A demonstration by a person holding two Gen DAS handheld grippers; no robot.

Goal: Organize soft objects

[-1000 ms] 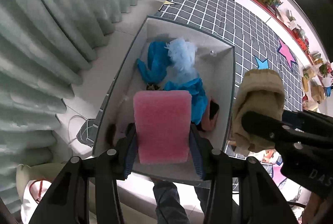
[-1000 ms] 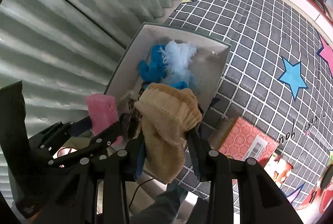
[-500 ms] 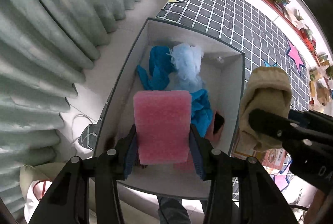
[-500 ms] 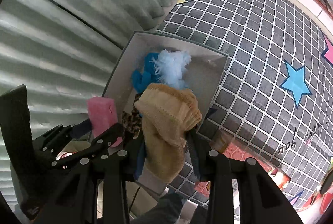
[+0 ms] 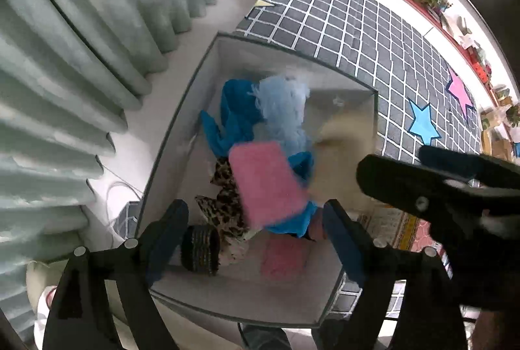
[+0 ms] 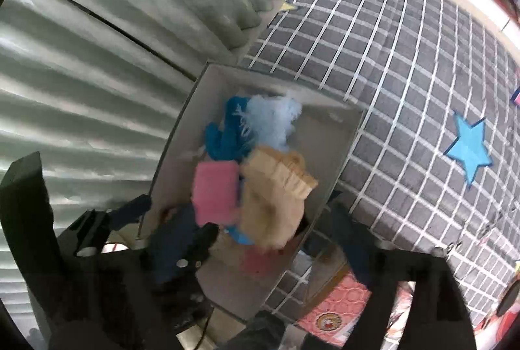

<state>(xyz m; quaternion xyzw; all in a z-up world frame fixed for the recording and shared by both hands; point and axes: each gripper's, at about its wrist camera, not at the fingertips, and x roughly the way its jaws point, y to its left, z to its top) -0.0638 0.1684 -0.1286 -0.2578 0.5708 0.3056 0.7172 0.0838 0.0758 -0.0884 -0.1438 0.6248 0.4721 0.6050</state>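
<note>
The left gripper [image 5: 256,229] hung over the grey box [image 5: 182,119], its black fingers spread wide with nothing between them. The right gripper [image 6: 282,239] likewise stood parted and empty. Beyond the tips, a flat pink sponge [image 5: 268,184], rectangular and porous, tilted above the box's contents, motion-blurred; whether it touched anything was unclear. Beside it a ribbed tan knit sock [image 6: 276,190] smeared with blur. Deeper lay leopard-print fabric [image 5: 224,203], a dark woven ring [image 5: 200,251], crumpled blue cloth [image 5: 234,119] and pale fluffy yarn [image 5: 282,109]. The checked rug [image 5: 373,34] stretched behind.
</note>
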